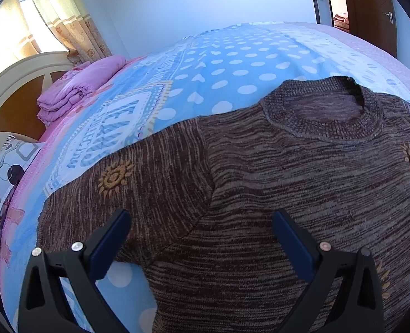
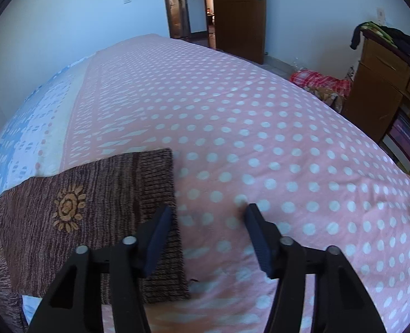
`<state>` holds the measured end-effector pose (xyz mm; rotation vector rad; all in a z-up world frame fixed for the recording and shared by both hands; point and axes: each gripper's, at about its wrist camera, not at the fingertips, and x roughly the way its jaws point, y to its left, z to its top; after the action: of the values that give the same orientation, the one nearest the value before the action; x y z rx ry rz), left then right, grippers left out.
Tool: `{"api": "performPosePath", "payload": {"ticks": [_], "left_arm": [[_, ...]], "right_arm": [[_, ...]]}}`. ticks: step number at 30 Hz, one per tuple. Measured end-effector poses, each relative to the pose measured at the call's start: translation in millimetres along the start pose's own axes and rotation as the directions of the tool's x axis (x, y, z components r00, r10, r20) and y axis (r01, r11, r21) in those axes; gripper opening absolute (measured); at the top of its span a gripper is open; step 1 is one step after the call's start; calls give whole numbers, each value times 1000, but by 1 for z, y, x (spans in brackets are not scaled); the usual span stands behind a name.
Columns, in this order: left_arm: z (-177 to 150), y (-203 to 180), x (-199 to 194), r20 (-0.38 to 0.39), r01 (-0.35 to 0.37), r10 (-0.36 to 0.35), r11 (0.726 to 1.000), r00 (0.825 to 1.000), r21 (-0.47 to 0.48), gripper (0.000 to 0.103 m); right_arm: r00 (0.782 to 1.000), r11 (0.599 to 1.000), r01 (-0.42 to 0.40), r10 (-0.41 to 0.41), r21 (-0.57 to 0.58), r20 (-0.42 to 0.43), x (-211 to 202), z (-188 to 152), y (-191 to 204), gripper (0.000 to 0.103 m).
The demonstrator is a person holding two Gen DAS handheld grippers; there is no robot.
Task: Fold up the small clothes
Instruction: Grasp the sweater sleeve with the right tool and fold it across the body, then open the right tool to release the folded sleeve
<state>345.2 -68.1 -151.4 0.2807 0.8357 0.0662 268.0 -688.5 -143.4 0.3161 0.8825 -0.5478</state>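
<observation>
A brown knitted sweater [image 1: 274, 183] with orange sun motifs lies flat on the bed, round collar [image 1: 324, 111] at the far side. My left gripper [image 1: 202, 219] is open above its left shoulder and sleeve, holding nothing. In the right wrist view the sweater's right sleeve [image 2: 94, 208] lies stretched out, its ribbed cuff [image 2: 160, 194] ending under the left finger. My right gripper [image 2: 207, 216] is open over the cuff's edge and the pink sheet, holding nothing.
The bed [image 2: 260, 127] has a pink dotted sheet on the right and a blue dotted one [image 1: 232, 63] on the left. A folded pink quilt [image 1: 77, 88] and a pillow [image 1: 2, 177] lie by the headboard. A wooden cabinet [image 2: 385, 88] stands at right.
</observation>
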Motion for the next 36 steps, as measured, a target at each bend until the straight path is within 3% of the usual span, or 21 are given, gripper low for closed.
{"api": "performPosePath", "payload": {"ticks": [2, 4, 7, 14, 24, 27, 29, 30, 31, 32, 33, 36], "left_arm": [[0, 0, 1, -4, 5, -5, 1000, 1000, 0, 103], [0, 0, 1, -3, 6, -6, 1000, 1000, 2, 103], [0, 1, 0, 1, 9, -9, 1000, 1000, 2, 103], [-1, 8, -6, 3, 37, -37, 999, 999, -19, 103], [2, 28, -23, 34, 71, -69, 995, 997, -77, 103], [2, 34, -26, 36, 85, -81, 992, 996, -99, 103], [0, 37, -28, 41, 94, -90, 989, 995, -111, 103], [0, 37, -29, 43, 98, -94, 989, 995, -111, 103], [-1, 38, -29, 46, 98, -93, 989, 995, -109, 103], [-1, 38, -28, 46, 93, -88, 990, 995, -107, 103], [-1, 39, -27, 43, 87, -83, 990, 996, -108, 103], [-1, 43, -18, 21, 72, -70, 991, 997, -116, 103]], "right_arm": [[1000, 1000, -22, 22, -5, -7, 2, 2, 4, 30], [999, 999, -43, 43, -19, -18, 2, 4, 10, 7], [999, 999, -37, 36, -35, -26, 0, 5, 19, 0], [997, 997, -66, 65, -33, -29, -17, 5, 30, 0], [985, 983, -144, 153, -110, 77, -93, 31, 73, 0], [980, 978, -190, 195, -82, 47, -95, 38, 78, 0], [982, 981, -186, 188, -57, 25, -80, 41, 72, 17], [983, 982, -181, 182, -47, 17, -71, 40, 69, 56], [982, 982, -188, 188, -33, -2, -61, 39, 65, 72], [982, 982, -186, 186, -11, -22, -48, 35, 59, 77], [985, 985, -171, 171, 6, -35, -37, 32, 54, 77], [991, 994, -111, 111, 12, -80, -6, 19, 41, 61]]}}
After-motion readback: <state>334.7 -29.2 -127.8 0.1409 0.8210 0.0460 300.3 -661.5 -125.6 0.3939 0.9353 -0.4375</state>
